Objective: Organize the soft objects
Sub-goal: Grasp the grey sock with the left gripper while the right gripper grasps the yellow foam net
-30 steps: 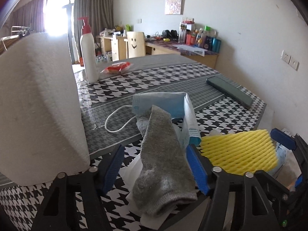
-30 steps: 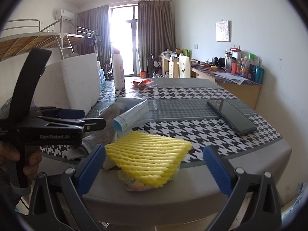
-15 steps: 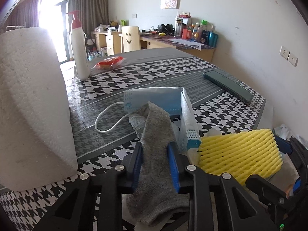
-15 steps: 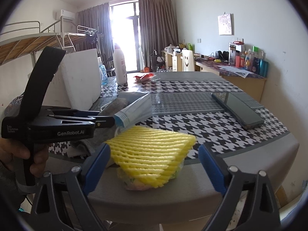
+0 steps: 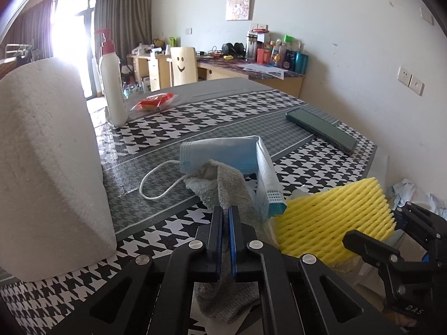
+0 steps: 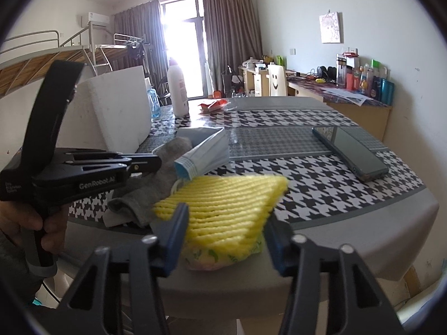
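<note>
my left hand-held gripper (image 5: pixel 225 217) pinches the grey sock (image 5: pixel 223 184) on the houndstooth tabletop (image 5: pixel 195 117), beside a white foam block (image 5: pixel 47 153). my right hand-held gripper (image 6: pixel 223 223) is closing around the yellow foam net (image 6: pixel 223 195) at the edge; curtains (image 6: pixel 232 42) frame a bright window.

Sock (image 5: pixel 223 195) middle hidden inside left claw (image 5: pixel 225 217); foam net (image 6: pixel 223 203) blurred.

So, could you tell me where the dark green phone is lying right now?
The dark green phone lies flat on the houndstooth table, on its right side in both views, apart from the yellow foam net and the blue face mask.
</note>
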`<action>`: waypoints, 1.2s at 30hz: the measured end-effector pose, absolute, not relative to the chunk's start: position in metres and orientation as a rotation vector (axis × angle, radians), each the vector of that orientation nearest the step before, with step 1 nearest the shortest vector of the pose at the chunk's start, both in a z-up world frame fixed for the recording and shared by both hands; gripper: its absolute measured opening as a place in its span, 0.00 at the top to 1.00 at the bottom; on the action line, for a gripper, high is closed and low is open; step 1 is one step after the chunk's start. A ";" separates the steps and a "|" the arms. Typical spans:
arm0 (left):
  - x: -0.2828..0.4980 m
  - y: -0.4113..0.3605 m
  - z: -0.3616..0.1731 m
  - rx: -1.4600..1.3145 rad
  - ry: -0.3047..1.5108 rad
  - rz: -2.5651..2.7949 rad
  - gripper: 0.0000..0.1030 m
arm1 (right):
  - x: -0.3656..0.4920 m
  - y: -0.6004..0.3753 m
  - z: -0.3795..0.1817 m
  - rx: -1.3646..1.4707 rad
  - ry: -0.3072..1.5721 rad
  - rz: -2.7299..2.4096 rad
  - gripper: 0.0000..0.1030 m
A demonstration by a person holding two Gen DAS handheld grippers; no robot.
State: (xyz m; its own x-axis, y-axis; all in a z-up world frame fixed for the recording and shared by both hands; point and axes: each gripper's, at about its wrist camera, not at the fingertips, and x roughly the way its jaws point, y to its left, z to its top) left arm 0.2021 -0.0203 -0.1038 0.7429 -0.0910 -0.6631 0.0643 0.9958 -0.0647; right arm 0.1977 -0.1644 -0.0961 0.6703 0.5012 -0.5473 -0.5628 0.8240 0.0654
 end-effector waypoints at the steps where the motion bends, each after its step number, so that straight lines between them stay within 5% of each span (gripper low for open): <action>1: 0.201 -0.020 -0.103 -0.038 0.724 -0.088 0.96 | 0.197 -0.164 -0.096 -0.111 0.584 0.600 0.52; 6: 0.195 -0.018 -0.095 -0.049 0.706 -0.099 0.97 | 0.194 -0.164 -0.090 -0.109 0.575 0.605 0.75; 11: 0.186 -0.013 -0.084 -0.060 0.677 -0.092 0.97 | 0.193 -0.165 -0.084 -0.100 0.564 0.611 0.84; 27: 0.147 0.006 -0.044 -0.090 0.556 -0.072 0.97 | 0.180 -0.150 -0.055 -0.118 0.478 0.641 0.87; 36: 0.149 0.016 -0.068 -0.103 0.608 -0.037 0.97 | 0.174 -0.147 -0.054 -0.130 0.469 0.648 0.87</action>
